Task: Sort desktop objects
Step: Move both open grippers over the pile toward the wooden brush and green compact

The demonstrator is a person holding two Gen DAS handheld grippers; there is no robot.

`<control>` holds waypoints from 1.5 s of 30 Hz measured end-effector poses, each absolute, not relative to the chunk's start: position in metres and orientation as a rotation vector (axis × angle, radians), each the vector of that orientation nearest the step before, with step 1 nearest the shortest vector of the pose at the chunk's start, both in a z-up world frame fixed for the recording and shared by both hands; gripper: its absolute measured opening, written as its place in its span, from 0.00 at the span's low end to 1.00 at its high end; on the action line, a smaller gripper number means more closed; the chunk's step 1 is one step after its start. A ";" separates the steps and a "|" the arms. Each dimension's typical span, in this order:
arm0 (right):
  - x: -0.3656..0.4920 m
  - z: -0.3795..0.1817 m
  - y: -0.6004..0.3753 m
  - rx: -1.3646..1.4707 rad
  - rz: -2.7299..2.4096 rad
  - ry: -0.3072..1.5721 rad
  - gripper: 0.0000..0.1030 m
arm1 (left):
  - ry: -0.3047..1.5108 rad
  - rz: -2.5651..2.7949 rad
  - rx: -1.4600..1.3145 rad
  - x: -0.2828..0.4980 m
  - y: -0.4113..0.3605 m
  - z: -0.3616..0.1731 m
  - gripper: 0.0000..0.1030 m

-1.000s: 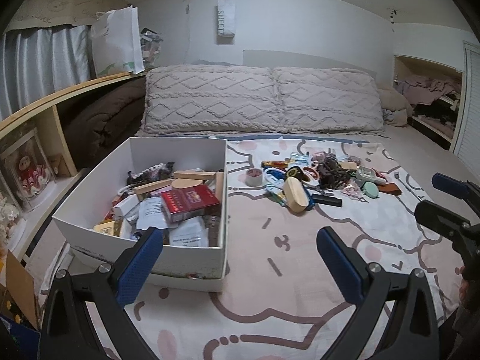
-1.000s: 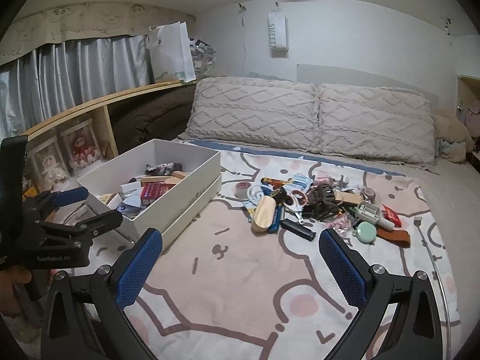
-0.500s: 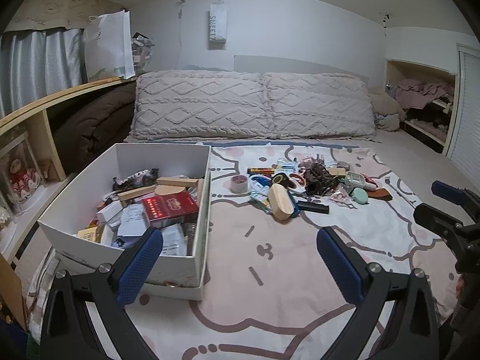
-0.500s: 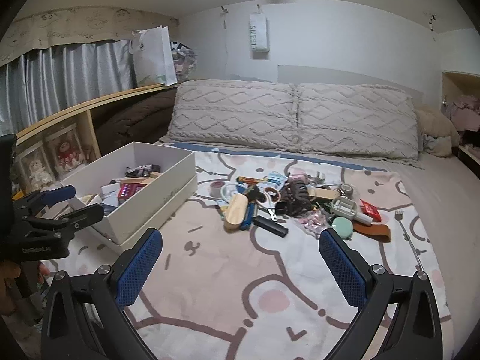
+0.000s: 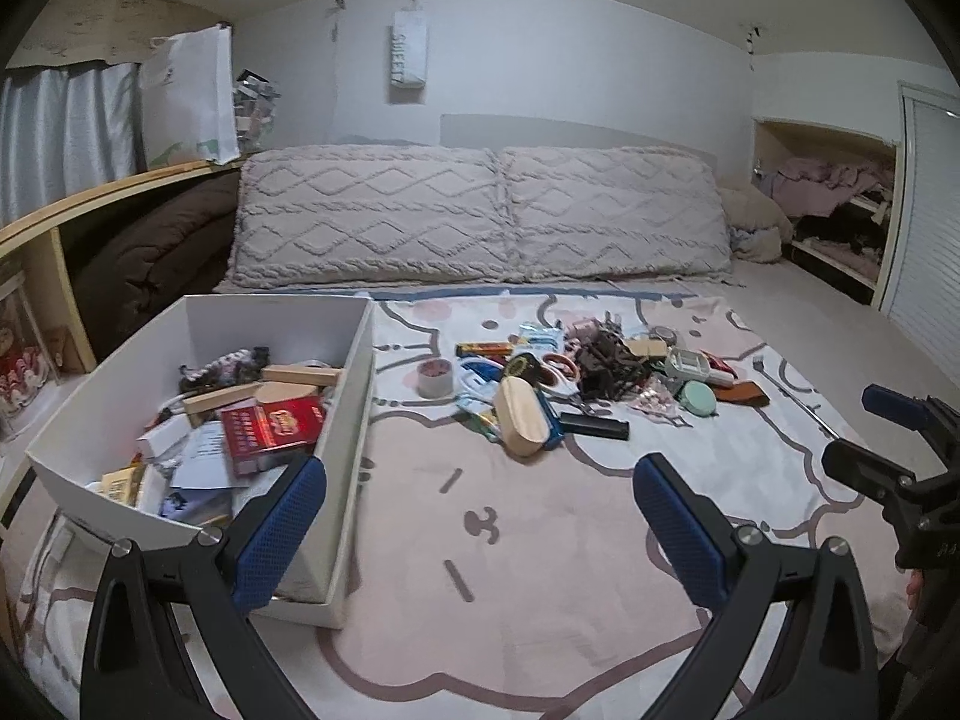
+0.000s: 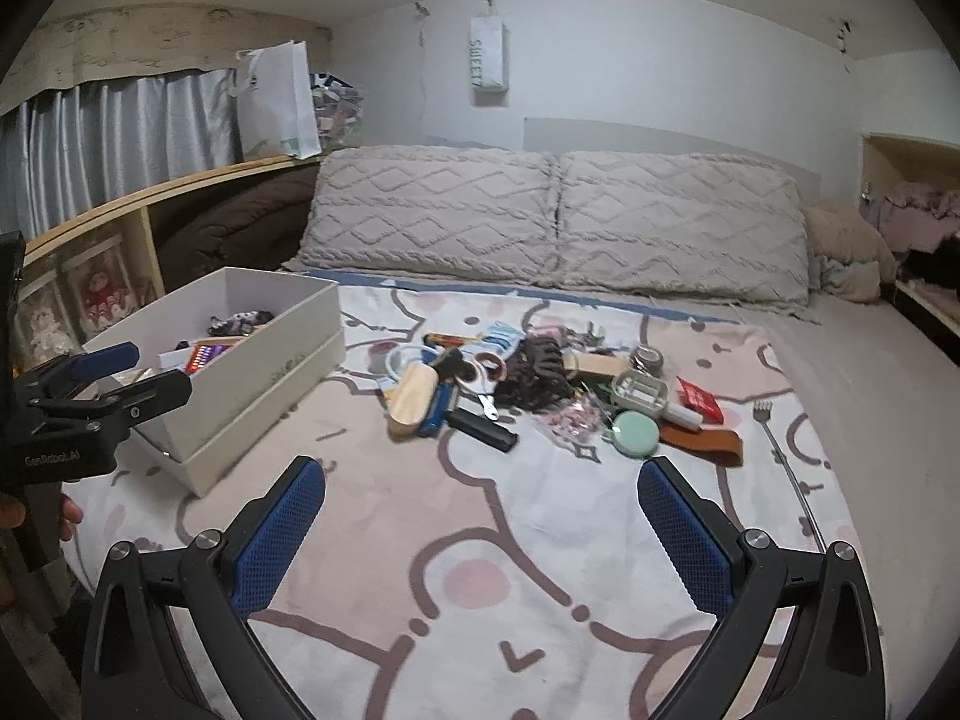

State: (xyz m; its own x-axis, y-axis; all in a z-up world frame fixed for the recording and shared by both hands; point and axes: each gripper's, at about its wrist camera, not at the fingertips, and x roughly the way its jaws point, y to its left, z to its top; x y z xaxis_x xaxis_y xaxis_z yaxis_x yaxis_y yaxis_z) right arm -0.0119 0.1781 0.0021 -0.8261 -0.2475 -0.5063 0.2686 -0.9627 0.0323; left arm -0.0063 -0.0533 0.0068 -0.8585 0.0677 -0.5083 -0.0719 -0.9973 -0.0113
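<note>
Hovering over pink cartoon-print bedspread [image 5: 540, 540], left gripper [image 5: 480, 516] and right gripper [image 6: 480, 516] both spread wide, nothing between blue pads. Open white cardboard box [image 5: 354, 372] on spread's left side, half full; left view looks down into it: red packet [image 5: 273, 429], wooden blocks [image 5: 297, 375], papers. Right view sees mostly box's outer wall [image 6: 264, 372], but shows loose pile better: brown claw hair clip [image 6: 537, 381], round mint-green case [image 6: 635, 432], black bar [image 6: 483, 429], tan oval wooden case [image 6: 413, 399]. Pile sits mid-bed, apart from box

left claw [image 5: 480, 507] wide open, empty; right claw [image 6: 481, 510] same.
</note>
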 end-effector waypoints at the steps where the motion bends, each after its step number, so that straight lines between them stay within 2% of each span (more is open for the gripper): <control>1: -0.013 0.000 0.182 0.765 -2.773 0.056 1.00 | 0.018 2.955 -0.812 -0.009 -0.050 0.005 1.00; 15: -0.035 -0.033 0.226 0.874 -2.850 0.050 1.00 | 0.121 2.870 -0.897 -0.050 -0.002 -0.035 1.00; 32: -0.086 -0.067 0.237 1.062 -2.768 0.053 1.00 | 0.042 2.774 -1.039 -0.114 -0.001 -0.070 1.00; 45: -0.139 -0.081 0.261 1.245 -2.722 -0.056 1.00 | 0.068 2.731 -1.161 -0.172 0.003 -0.098 1.00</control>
State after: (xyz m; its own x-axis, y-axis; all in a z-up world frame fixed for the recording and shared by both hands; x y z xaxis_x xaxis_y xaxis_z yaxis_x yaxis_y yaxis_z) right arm -0.1389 0.2606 -0.0809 -0.6452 -0.1498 -0.7492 0.1187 -0.9883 0.0953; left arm -0.1720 0.0028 -0.0977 -0.6815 0.1408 -0.7182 -0.1763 -0.9840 -0.0256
